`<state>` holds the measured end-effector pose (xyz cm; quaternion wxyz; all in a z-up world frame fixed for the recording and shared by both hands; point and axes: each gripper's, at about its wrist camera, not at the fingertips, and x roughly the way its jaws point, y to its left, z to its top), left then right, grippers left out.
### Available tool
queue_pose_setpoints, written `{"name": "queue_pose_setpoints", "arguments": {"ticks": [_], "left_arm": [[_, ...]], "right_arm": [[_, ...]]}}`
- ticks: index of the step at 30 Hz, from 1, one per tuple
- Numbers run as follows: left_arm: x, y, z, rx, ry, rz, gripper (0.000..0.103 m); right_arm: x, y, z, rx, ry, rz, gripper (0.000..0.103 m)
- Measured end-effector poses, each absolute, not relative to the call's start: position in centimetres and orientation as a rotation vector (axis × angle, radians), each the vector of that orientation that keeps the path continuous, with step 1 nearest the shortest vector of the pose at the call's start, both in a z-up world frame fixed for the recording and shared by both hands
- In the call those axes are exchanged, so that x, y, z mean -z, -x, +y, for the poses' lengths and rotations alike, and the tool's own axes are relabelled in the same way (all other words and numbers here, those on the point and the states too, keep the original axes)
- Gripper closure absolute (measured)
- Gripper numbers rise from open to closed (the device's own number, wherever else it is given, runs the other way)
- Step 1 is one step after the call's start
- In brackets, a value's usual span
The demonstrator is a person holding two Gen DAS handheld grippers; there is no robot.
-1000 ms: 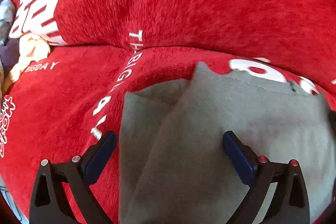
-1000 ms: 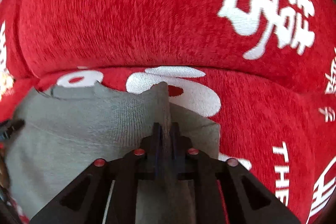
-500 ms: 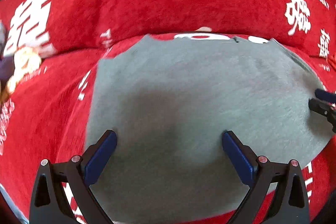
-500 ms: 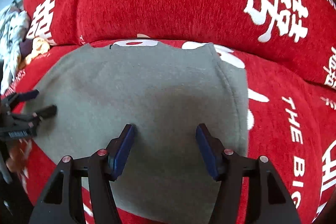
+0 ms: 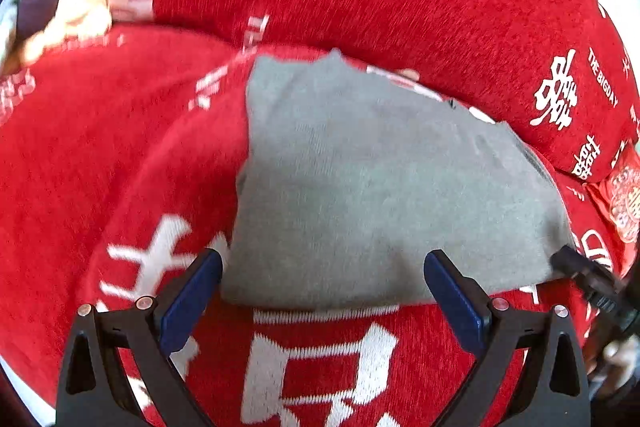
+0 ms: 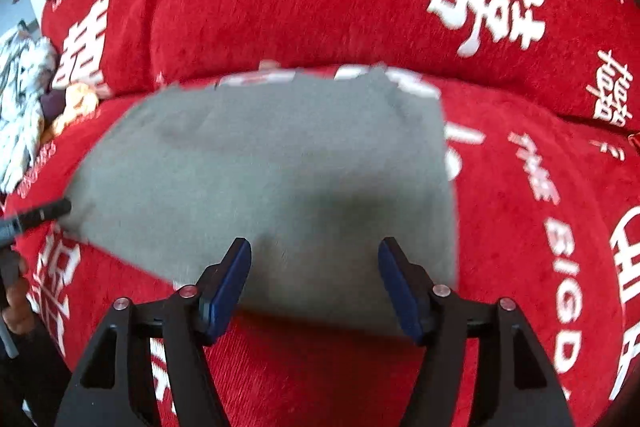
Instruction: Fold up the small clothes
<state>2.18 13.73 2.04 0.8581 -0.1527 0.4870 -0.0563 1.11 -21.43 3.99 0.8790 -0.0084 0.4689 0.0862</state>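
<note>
The folded grey knit garment [image 5: 376,187] is laid flat on the red printed sofa cover [image 5: 100,155]. Left gripper [image 5: 322,291] and right gripper [image 6: 314,283] are held wide open, nothing gripped, probably so the next fold can be lined up.

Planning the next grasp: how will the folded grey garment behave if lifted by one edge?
The grey garment looks like soft knit, so it would probably droop and unfold. It seems light. The plush red cover beneath may grip it, so pushing would likely bunch it. Both grippers' jaws stand open, off the cloth.
</note>
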Motion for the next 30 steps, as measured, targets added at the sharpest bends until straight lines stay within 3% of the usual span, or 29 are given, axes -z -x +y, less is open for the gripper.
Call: {"name": "queue_pose_setpoints", "arguments": {"ticks": [4,17,25,30], "left_arm": [[-1.3,-0.8,13.0,0.058,0.196,1.043,0.002],[-1.0,-3.0,14.9,0.060,0.280,1.011,0.002],[-0.6,-4.5,15.9,0.111,0.313,0.961,0.001],[-0.5,-4.4,16.9,0.154,0.385,0.927,0.001]], "right_arm": [[-3.3,0.4,-21.2,-0.161,0.070,0.937,0.033],[-7.3,1.6,-19.7,-0.199,0.021,0.930,0.032],[-8.3,-2.3,-13.4,-0.302,0.051,0.973,0.031],[-8.3,-8.1,-8.8,-0.363,0.004,1.040,0.024]]}}
